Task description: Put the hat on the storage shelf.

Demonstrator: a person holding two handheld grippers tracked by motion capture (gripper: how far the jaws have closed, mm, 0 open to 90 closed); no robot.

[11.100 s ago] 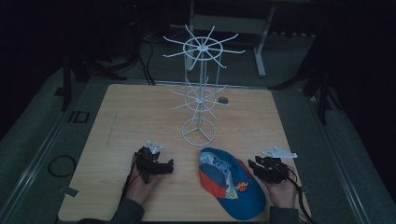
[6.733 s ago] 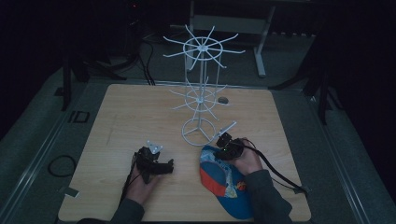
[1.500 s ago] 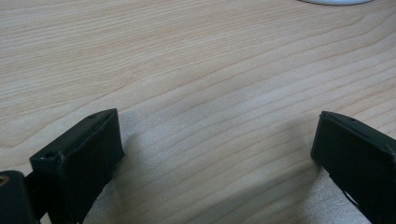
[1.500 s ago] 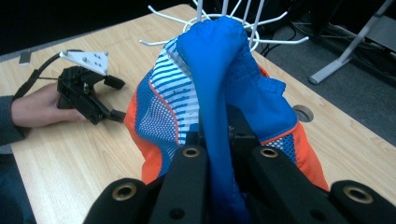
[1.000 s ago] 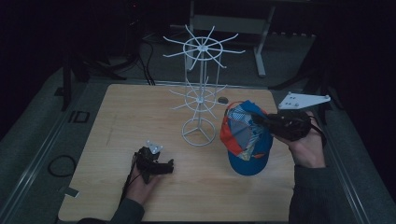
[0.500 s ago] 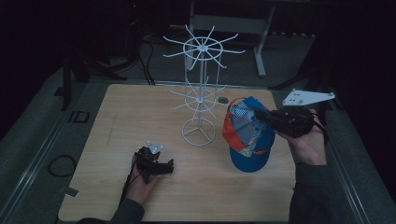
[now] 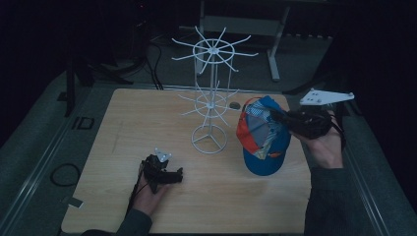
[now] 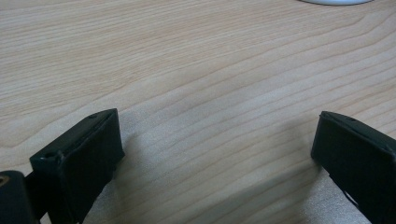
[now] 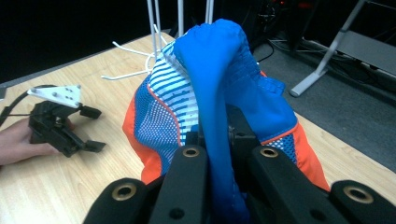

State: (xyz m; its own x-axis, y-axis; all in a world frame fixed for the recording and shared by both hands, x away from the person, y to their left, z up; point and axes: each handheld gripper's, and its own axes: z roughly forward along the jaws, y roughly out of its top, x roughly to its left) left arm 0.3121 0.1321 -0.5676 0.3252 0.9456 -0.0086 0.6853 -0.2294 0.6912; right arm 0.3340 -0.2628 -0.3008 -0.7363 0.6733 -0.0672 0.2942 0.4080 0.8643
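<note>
The high view is dim and grainy: only the table [image 7: 147,123] catches a weak overhead light, and the room around it sinks into near black. The left gripper view is far brighter and evenly lit, with sharp wood grain ahead of the left gripper [image 8: 217,154], soft shadows spreading inward from its two black jaws, and the nearest jaw parts slightly soft. In the right gripper view the cap [image 9: 210,93] just ahead of the right gripper [image 9: 219,154] is vividly lit, while the background beyond is dark.
</note>
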